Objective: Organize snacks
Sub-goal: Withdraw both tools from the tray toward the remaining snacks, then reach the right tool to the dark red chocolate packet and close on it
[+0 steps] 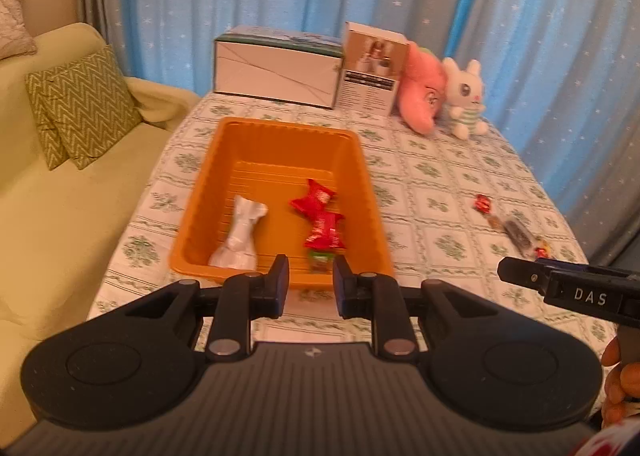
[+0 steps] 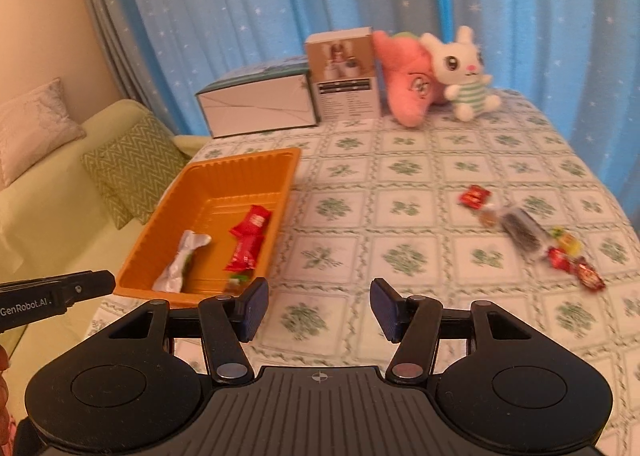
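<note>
An orange tray (image 1: 280, 136) (image 2: 224, 176) sits on the patterned tablecloth. It holds a white wrapped snack (image 1: 240, 234) (image 2: 180, 260), two red packets (image 1: 320, 216) (image 2: 248, 240) and a small green-and-red candy (image 1: 320, 258) at its near wall. My left gripper (image 1: 310, 284) is open and empty, just above the tray's near rim. My right gripper (image 2: 318, 306) is open and empty over bare cloth right of the tray. Loose snacks lie at the right: a red packet (image 1: 482, 203) (image 2: 474, 196), a dark clear-wrapped bar (image 1: 516, 232) (image 2: 520, 234) and small candies (image 2: 572, 260).
Two boxes (image 1: 276, 68) (image 2: 344, 76), a pink plush (image 1: 422, 92) and a white bunny plush (image 1: 466, 96) stand along the table's far edge before a blue curtain. A pale sofa with cushions (image 1: 80, 108) lies left of the table.
</note>
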